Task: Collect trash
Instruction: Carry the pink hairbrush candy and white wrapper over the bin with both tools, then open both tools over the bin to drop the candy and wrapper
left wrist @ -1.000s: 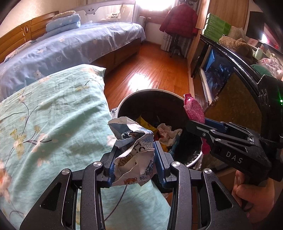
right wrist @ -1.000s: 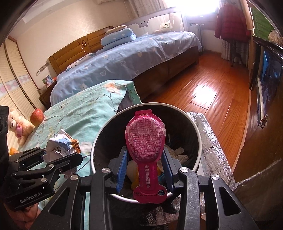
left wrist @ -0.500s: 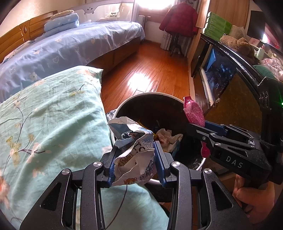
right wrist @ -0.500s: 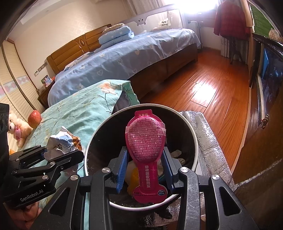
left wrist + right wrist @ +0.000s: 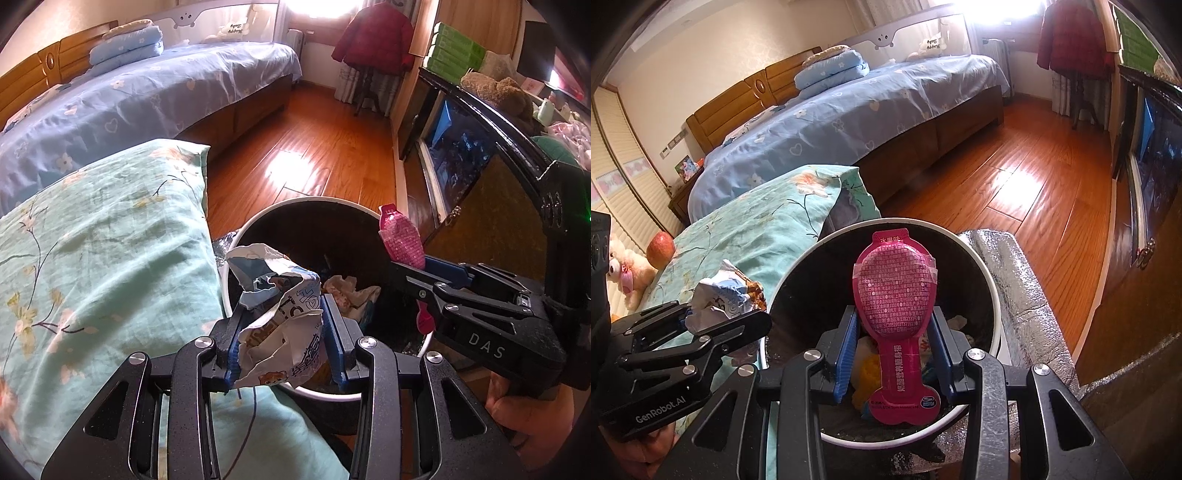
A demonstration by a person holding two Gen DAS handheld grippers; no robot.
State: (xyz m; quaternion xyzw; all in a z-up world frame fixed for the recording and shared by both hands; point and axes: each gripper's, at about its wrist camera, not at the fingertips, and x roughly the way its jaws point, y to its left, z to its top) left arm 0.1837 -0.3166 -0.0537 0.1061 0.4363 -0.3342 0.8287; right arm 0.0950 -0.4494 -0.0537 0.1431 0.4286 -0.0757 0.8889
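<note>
The crumpled wrapper covered part of the trash bin and its contents, and the pink packet hid much of the litter behind it. Small print on that packet was too fine to read. The hand under the right gripper was cut off by the frame's edge.

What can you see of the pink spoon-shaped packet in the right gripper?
The pink spoon-shaped plastic packet has a rounded, bulging head, a narrow flared stem and white print all over. It stands upright, clamped at its neck between the blue pads of the right gripper, over the open round black bin with a white rim. Nothing else touches it.
</note>
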